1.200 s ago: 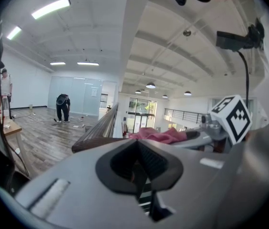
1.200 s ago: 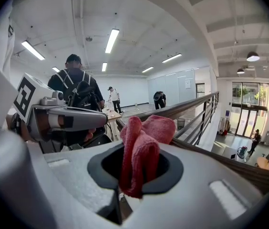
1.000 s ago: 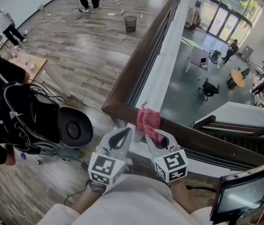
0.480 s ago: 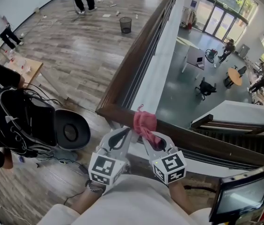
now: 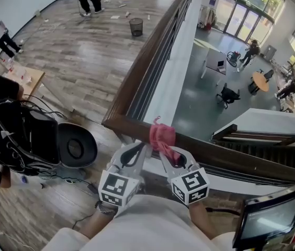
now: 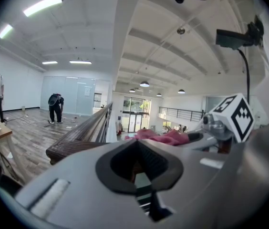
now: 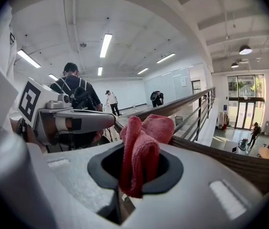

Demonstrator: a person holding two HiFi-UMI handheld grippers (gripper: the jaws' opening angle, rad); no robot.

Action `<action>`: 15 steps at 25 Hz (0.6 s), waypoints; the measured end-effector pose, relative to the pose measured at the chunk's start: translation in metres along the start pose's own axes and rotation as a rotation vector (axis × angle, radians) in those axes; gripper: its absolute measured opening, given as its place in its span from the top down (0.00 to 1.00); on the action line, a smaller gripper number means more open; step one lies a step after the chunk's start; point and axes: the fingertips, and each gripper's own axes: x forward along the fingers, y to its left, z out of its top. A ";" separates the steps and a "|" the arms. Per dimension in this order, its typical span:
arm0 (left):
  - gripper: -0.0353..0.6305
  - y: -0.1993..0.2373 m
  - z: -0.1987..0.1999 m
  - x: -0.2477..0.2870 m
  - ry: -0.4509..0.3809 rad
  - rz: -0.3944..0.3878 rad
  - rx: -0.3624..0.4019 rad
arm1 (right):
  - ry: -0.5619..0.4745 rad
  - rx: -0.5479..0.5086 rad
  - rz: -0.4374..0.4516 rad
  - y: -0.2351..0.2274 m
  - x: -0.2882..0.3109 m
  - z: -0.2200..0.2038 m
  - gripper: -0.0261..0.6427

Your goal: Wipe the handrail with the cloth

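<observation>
Clamping the pink cloth (image 5: 161, 135) against the wooden handrail (image 5: 226, 158) near its corner, the right claw (image 5: 165, 153) sits beside the closed, empty left claw (image 5: 136, 151).

My left gripper (image 5: 138, 146) and right gripper (image 5: 164, 153) are pale grey shells with black-lined hollows; each bears a white cube (image 5: 117, 188) printed with black square markers; I see a white top (image 5: 152, 223).

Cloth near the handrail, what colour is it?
The cloth is pinkish red, seen best in the right gripper view, held in the right hand-held gripper.
</observation>
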 end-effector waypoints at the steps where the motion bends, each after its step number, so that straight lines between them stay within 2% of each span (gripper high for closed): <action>1: 0.94 -0.002 0.000 0.002 -0.002 -0.002 0.002 | 0.000 0.003 -0.001 -0.002 -0.001 -0.002 0.87; 15: 0.94 -0.022 0.003 0.020 0.015 -0.019 0.002 | 0.006 0.017 0.011 -0.018 -0.017 -0.004 0.87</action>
